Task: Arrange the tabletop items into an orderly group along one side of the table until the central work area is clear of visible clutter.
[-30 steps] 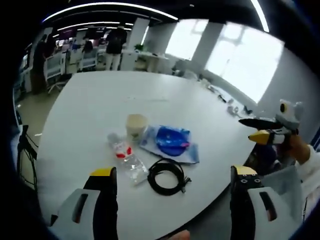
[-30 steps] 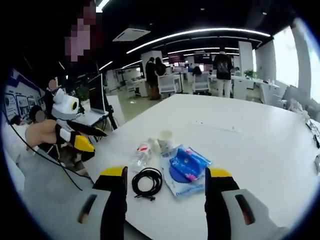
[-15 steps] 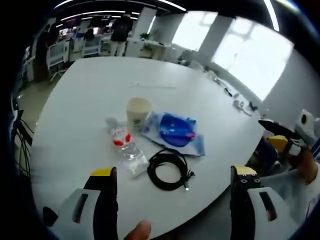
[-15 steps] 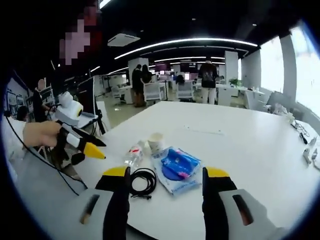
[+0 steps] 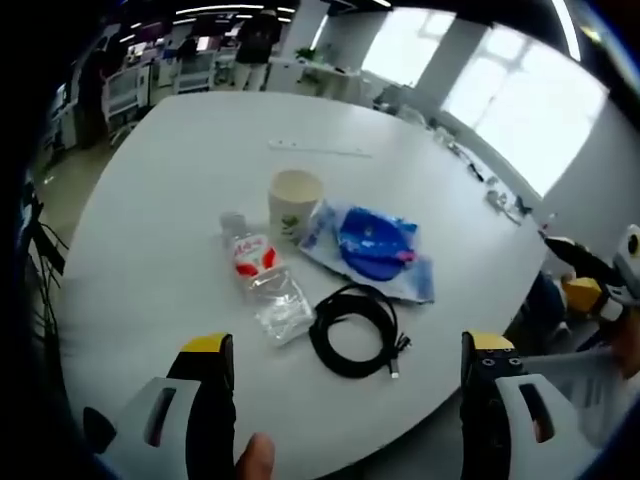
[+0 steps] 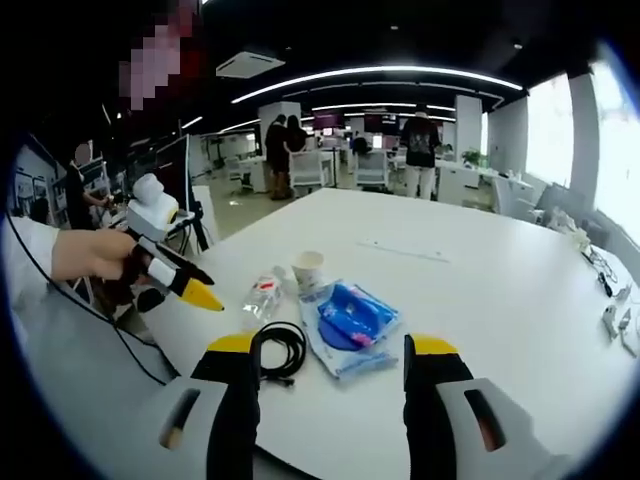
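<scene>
Near the close edge of the white surface [image 5: 150,230] lie four items in a loose cluster, seen from the left gripper view: a paper cup [image 5: 294,201] standing upright, a clear plastic bottle [image 5: 264,287] on its side just left of it, a blue packet [image 5: 372,248] touching the cup's right side, and a coiled black cable [image 5: 353,331] in front of the packet. The left hand-held gripper [image 5: 338,365] has its jaws spread wide with nothing between them; the bottle and cable sit just ahead of the gap, above the jaw tips. At the right edge of that view the other gripper's yellow tip shows beside the surface.

From the right gripper view, the right hand-held gripper [image 6: 330,360] is likewise wide open and empty, with the cable [image 6: 280,349] by its left jaw and the packet [image 6: 348,322] ahead between the jaws. The bottle [image 6: 260,296] and cup [image 6: 308,270] lie farther on. The left hand-held gripper [image 6: 190,285] comes in from the left, its tip near the bottle.
</scene>
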Available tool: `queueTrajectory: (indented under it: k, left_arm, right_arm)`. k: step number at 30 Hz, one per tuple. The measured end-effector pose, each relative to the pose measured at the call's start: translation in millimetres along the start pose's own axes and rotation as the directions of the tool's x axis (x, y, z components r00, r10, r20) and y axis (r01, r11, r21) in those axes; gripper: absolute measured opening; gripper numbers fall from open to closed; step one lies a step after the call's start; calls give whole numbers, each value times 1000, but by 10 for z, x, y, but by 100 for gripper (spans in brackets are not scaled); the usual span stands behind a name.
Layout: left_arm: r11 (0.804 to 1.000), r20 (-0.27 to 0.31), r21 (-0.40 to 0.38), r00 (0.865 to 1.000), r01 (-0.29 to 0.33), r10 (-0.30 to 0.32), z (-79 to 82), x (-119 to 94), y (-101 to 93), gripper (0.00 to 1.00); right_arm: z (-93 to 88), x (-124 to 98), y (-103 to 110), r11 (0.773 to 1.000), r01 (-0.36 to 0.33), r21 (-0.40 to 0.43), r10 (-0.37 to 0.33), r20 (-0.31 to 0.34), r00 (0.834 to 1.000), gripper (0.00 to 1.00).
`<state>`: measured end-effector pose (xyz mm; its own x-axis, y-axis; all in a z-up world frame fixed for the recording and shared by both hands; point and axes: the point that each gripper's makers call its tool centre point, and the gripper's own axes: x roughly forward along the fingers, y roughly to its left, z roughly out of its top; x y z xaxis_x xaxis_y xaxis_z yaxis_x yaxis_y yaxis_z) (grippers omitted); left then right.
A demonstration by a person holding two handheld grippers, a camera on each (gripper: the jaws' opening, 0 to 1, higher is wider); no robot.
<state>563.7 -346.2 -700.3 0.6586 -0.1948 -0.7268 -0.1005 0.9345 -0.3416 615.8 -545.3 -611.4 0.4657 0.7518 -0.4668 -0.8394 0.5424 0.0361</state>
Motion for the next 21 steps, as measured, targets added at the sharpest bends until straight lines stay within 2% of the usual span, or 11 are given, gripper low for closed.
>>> queueTrajectory:
  k: [6, 9, 11, 13, 16, 21]
  left_arm:
    - [996, 3, -86, 1000, -3, 3, 151, 161, 93, 91]
    - [994, -3, -90, 999, -54, 54, 198, 226, 172, 89]
    - [991, 14, -100, 996, -90, 92, 250, 273, 235, 88]
    - [985, 1, -127, 993, -115, 116, 242, 330, 296, 87]
    - [982, -15, -162, 995, -102, 101, 214, 410, 312, 86]
    - [975, -40, -171, 990, -142, 137, 156, 470, 396, 85]
  right_arm:
    - [-18, -5, -11, 1000, 7, -8, -7, -9, 1000, 54]
    - [-33, -10, -30, 1000, 16, -2, -16, -16, 1000, 53]
    - [-35, -12, -37, 1000, 19, -2, -19, -17, 1000, 53]
    - [-34, -14, -32, 1000, 18, 3, -18, -15, 1000, 53]
    - [-38, -16, -27, 1000, 15, 6, -15, -16, 1000, 53]
    - [-46, -18, -48, 1000, 18, 18, -18, -19, 1000, 53]
